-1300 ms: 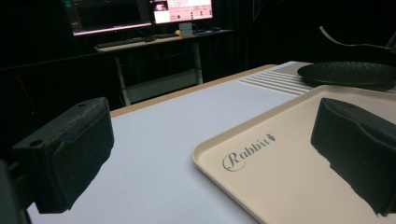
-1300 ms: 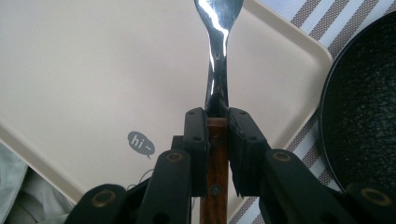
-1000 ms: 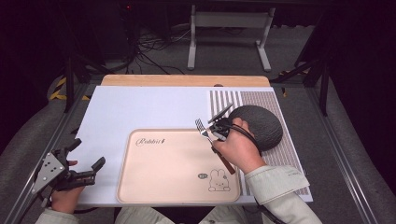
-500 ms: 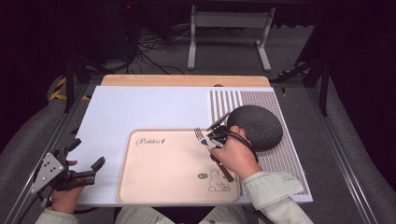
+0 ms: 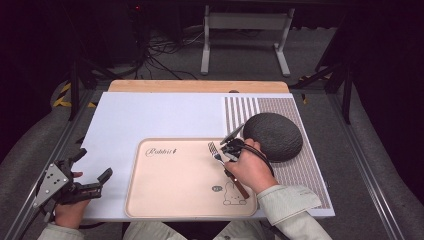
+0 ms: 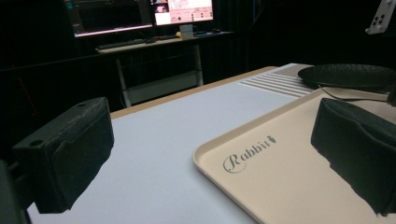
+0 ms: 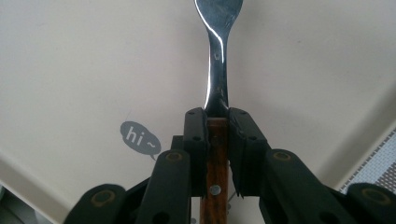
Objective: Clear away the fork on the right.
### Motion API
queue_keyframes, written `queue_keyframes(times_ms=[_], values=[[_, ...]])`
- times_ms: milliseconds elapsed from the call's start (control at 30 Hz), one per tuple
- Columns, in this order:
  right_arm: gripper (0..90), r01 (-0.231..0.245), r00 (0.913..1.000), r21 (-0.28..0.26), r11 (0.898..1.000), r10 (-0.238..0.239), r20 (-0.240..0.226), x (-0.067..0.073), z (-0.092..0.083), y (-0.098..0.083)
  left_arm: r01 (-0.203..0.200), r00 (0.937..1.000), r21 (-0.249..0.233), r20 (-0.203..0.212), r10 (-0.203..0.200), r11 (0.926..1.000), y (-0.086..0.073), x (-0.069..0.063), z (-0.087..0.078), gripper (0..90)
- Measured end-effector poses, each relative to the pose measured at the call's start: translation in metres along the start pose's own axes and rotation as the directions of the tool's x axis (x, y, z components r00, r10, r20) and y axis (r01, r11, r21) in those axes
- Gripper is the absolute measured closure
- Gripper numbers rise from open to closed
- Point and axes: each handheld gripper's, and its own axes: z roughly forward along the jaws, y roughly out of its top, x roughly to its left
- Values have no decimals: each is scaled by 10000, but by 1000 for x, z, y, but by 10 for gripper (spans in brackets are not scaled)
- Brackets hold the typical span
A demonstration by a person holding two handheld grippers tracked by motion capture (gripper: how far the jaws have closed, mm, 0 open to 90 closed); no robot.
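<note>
A fork with a wooden handle and steel tines lies low over the right part of a beige tray. My right gripper is shut on it where the steel neck meets the wood. In the right gripper view the jaws pinch the handle and the fork's neck runs forward over the tray, beside a grey "hi~" bubble. My left gripper is open off the tray's left edge, with nothing between its pads.
A dark round textured plate sits right of the tray on a striped placemat, close behind my right hand. The tray rests on a white sheet. The plate lies beyond the tray in the left gripper view.
My right gripper has carried the fork from beside the dark plate a little toward the person, over the tray. The left gripper has stayed where it was.
</note>
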Motion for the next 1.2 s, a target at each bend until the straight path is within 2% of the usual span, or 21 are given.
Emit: queue_keyframes(times_ms=[67, 400, 833, 867, 933, 1067, 1133, 1200], values=[[788, 122, 9999, 169, 9998, -122, 20, 0, 2, 0, -5, 10000, -5, 5, 5, 10000, 0, 0, 0, 0], [787, -13, 10000, 423, 9991, 12, 34, -2, 14, -1, -15, 10000, 4, 2, 15, 10000, 0, 0, 0, 0], [781, 49, 10000, 611, 9981, -44, -82, -1, 17, -1, -19, 10000, 12, 25, 19, 10000, 0, 0, 0, 0], [770, 43, 10000, 591, 9982, -38, -88, -1, 17, -1, -18, 10000, 15, 26, 18, 10000, 0, 0, 0, 0], [646, 72, 10000, 537, 9985, -71, -12, -1, 16, 0, -20, 10000, 21, 30, 20, 10000, 0, 0, 0, 1], [589, 394, 9988, 254, 9989, -402, 291, -1, 10, 1, -19, 10000, 21, 27, 19, 10000, 0, 0, 0, 1], [550, 644, 9971, -38, 9979, -642, 412, 0, 5, 3, -11, 10000, 22, 36, 11, 10000, 0, 0, 0, 1], [447, 1039, 9941, -373, 9939, -1027, 341, 0, 1, 5, -19, 10000, 22, 30, 19, 10000, 0, 0, 0, 1]])
